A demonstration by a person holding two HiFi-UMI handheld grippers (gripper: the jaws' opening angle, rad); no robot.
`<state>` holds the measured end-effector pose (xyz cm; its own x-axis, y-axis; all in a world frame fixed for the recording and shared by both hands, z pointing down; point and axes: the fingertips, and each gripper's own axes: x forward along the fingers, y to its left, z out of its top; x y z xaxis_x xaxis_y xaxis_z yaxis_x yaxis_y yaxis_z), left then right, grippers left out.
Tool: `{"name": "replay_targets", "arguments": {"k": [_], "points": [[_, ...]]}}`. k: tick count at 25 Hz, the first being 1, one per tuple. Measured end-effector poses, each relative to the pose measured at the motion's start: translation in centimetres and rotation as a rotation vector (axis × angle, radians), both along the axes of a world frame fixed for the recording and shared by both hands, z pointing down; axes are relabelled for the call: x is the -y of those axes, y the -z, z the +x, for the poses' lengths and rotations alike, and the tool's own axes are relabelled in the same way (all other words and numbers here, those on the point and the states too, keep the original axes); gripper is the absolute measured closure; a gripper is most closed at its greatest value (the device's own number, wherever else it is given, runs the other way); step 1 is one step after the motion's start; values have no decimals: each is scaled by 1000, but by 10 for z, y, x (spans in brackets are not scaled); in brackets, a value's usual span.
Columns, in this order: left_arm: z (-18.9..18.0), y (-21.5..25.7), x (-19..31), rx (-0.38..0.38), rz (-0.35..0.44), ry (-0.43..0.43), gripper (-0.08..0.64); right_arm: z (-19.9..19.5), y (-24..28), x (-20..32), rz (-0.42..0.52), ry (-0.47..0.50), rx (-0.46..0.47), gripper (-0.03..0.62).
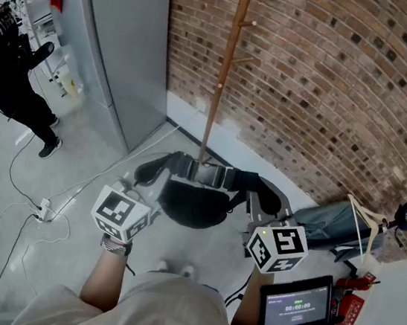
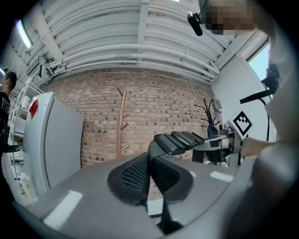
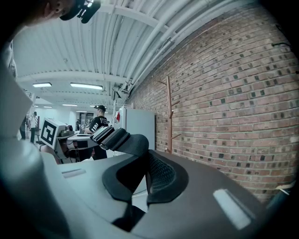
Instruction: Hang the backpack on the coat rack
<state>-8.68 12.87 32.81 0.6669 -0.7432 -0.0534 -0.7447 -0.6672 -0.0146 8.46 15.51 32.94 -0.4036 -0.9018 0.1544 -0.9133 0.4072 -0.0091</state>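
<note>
closest to the camera is the person's shirt (image 1: 169, 300), with a small screen (image 1: 296, 306) off to the right. just past that, both claws are out in front. the left gripper (image 2: 149, 182) has its jaws squeezed together on a padded strap (image 2: 180, 140), and the right gripper (image 3: 145, 179) is clamped the same way at its own end. the strapping runs left to right from one claw toward the other.

the backpack (image 1: 194, 202) hangs between them, off the floor (image 1: 91, 157) as far as i can tell, near the foot of the coat rack (image 1: 224, 71). i'd say it hangs top up, so its long axis runs up and down. the head view looks down along it, which squashes it into a dark oval. can't tell which way the back panel faces.

progress wise, the pick-up part looks done and the hanging part isn't. nothing is on the pegs (image 1: 251, 23) yet; they sit high on the pole, well above the bag. my guess is what's left is to raise it, slip a strap or loop over a peg, then let go. far behind is the brick wall (image 1: 334, 86), with a grey cabinet (image 1: 123, 41) to the left.
</note>
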Motion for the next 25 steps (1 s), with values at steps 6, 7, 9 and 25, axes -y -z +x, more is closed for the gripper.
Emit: {"name": "replay_targets", "arguments": {"k": [6, 7, 9, 25], "points": [[-3, 4, 15, 3, 5, -18, 555, -2, 6, 13, 6, -34, 20, 586], [-2, 5, 17, 5, 6, -25, 555, -1, 7, 16, 8, -41, 27, 586], [-2, 5, 22, 8, 2, -36, 555, 0, 7, 21, 6, -58, 34, 586], [-7, -13, 39, 18, -38, -106, 555, -4, -9, 32, -24, -124, 55, 584]]}}
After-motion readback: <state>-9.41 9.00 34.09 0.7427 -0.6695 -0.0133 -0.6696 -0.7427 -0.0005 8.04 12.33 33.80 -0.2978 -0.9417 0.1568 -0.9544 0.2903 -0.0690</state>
